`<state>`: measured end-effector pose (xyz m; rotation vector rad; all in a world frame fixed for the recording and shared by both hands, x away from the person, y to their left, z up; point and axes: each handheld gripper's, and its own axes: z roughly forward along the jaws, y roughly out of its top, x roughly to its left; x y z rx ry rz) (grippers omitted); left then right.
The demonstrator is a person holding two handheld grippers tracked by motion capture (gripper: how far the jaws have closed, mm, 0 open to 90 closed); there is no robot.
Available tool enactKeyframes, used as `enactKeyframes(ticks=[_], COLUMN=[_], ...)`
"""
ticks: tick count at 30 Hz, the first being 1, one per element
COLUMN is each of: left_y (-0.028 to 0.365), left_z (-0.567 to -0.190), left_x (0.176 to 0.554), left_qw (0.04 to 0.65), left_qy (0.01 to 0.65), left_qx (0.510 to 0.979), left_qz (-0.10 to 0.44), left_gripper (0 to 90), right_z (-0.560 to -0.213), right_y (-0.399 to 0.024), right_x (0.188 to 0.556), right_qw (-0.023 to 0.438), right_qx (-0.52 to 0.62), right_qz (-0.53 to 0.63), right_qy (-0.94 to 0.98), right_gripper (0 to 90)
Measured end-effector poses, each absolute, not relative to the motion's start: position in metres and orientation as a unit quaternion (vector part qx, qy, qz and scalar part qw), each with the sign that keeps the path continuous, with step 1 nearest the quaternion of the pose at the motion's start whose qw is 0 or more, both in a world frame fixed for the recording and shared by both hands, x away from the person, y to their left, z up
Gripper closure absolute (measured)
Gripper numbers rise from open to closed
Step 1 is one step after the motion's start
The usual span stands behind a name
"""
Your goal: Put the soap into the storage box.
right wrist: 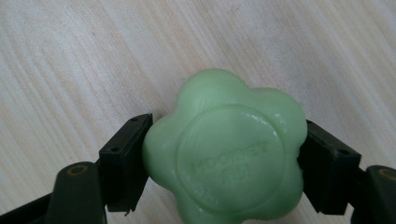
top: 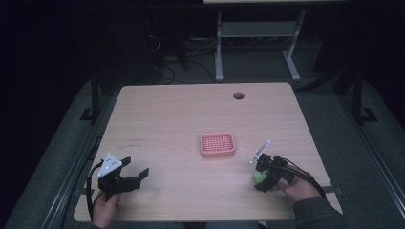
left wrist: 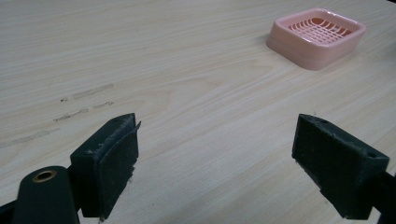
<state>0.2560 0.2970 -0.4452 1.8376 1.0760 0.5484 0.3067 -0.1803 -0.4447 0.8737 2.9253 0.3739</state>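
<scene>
A green flower-shaped soap (right wrist: 229, 149) sits between the jaws of my right gripper (right wrist: 224, 158), which is shut on it just above the wooden table; in the high view the soap (top: 259, 176) shows at the right gripper (top: 263, 177) near the front right. A pink slotted soap dish (top: 218, 144) lies at the table's middle, also seen far right in the left gripper view (left wrist: 316, 36). My left gripper (top: 136, 174) rests at the front left, open, its jaws (left wrist: 215, 163) wide apart over bare wood.
The light wooden table (top: 181, 114) has a round cable hole (top: 238, 95) near its far edge. Faint scuff marks (left wrist: 79, 100) run across the wood ahead of the left gripper. Beyond the table stand a white desk frame (top: 258, 33) and dark floor.
</scene>
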Motion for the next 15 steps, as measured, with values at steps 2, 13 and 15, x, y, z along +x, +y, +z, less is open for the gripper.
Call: enactKeyframes(ticks=[2, 13, 15], left_y=[0.297, 0.297, 0.298], left_z=[-0.445, -0.445, -0.444], left_x=[0.256, 0.256, 0.255], left_qw=[0.454, 0.453, 0.451], left_qy=[0.437, 0.437, 0.438], left_qx=[0.744, 0.744, 0.746], left_qz=[0.222, 0.222, 0.221], left_gripper=[14.3, 14.3, 14.3], right_z=[-0.444, -0.433, -0.432], right_y=[-0.180, -0.175, -0.174], right_x=[0.306, 0.310, 0.310], right_qw=[0.034, 0.044, 0.041], right_qx=[0.283, 0.275, 0.276], right_qz=[0.121, 0.130, 0.131], right_qy=[0.951, 0.952, 0.951], right_gripper=[26.0, 26.0, 26.0])
